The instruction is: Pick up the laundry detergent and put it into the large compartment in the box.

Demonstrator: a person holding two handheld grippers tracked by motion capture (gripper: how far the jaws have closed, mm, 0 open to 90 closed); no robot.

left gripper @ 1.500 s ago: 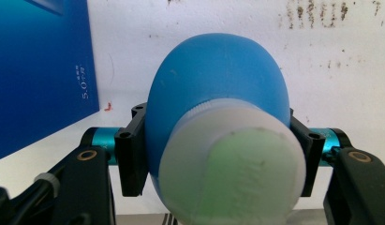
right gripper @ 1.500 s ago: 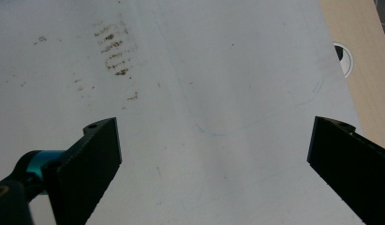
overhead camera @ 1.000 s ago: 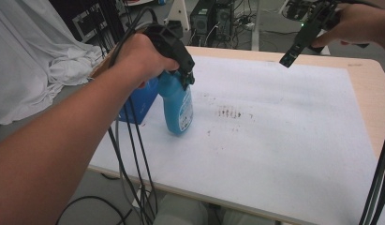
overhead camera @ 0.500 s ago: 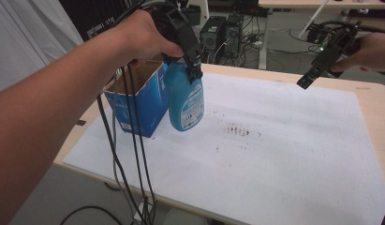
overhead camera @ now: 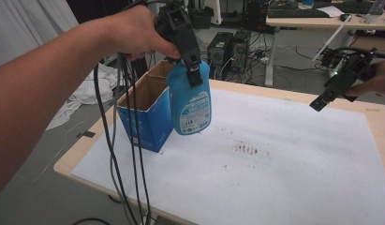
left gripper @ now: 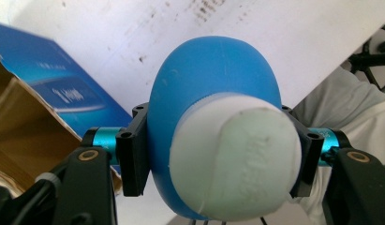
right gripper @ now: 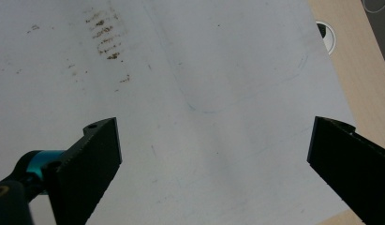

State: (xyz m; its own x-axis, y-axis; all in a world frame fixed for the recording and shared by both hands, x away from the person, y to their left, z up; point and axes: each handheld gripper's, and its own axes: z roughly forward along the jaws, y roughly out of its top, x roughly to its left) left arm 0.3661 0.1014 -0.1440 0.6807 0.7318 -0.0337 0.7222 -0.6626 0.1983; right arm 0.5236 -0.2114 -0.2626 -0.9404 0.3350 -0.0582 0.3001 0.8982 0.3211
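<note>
white stained sheet [overhead camera: 284,164] covers table; desks, cables behind. left gripper [overhead camera: 192,70] clamps blue bottle [overhead camera: 192,105] by neck, hanging above sheet beside open box [overhead camera: 150,122]; cap hidden from above. right gripper [overhead camera: 328,93] aloft, jaws wide, empty.

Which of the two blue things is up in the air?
The blue bottle, hanging from the left gripper by its neck; the blue box stands on the table.

No legible text on bottle [overhead camera: 192,105] label

Blue bottle [left gripper: 213,89] between black jaws
</note>
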